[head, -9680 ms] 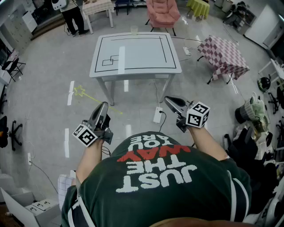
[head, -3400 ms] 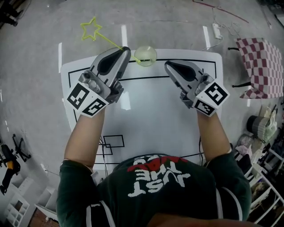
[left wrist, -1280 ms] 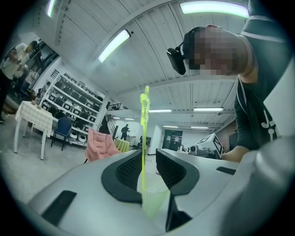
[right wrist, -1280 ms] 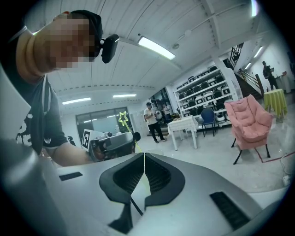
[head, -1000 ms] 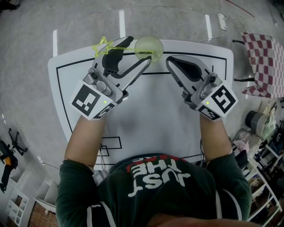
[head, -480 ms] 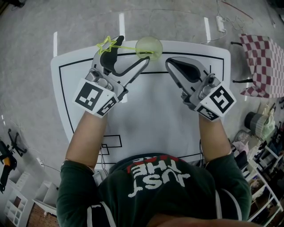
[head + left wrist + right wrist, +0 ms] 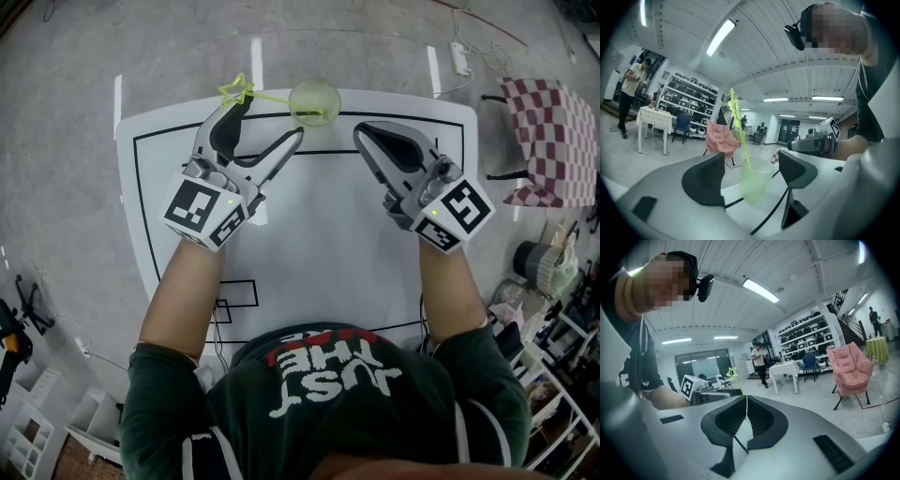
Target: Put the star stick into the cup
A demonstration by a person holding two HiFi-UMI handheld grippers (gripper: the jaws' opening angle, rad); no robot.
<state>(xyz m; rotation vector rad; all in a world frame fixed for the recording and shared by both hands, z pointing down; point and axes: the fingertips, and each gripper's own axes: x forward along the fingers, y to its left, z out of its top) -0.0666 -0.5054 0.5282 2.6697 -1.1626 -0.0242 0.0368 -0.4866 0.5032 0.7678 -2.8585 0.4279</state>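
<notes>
A translucent green cup [image 7: 314, 101] stands at the white table's far edge. The yellow-green star stick [image 7: 267, 96] leans in it, and its star [image 7: 236, 91] hangs out to the left. My left gripper [image 7: 267, 122] is open just short of the cup. Its jaws have just been opening, and nothing is pressed between them. In the left gripper view the cup [image 7: 754, 180] and the stick [image 7: 739, 129] stand ahead of the gap between the wide jaws. My right gripper [image 7: 361, 133] is shut and empty to the right of the cup, with its pads together [image 7: 746, 409].
The white table [image 7: 319, 253] has black outline markings and a small rectangle [image 7: 234, 295] near the front left. A table with a checkered cloth [image 7: 553, 141] stands on the floor to the right. A pink armchair [image 7: 719, 136] and another white table [image 7: 651, 117] stand beyond.
The left jaws stand wider apart than a second ago, and the gripper has drawn slightly back from the stick. The stick stays leaning in the cup. The right gripper has not moved.
</notes>
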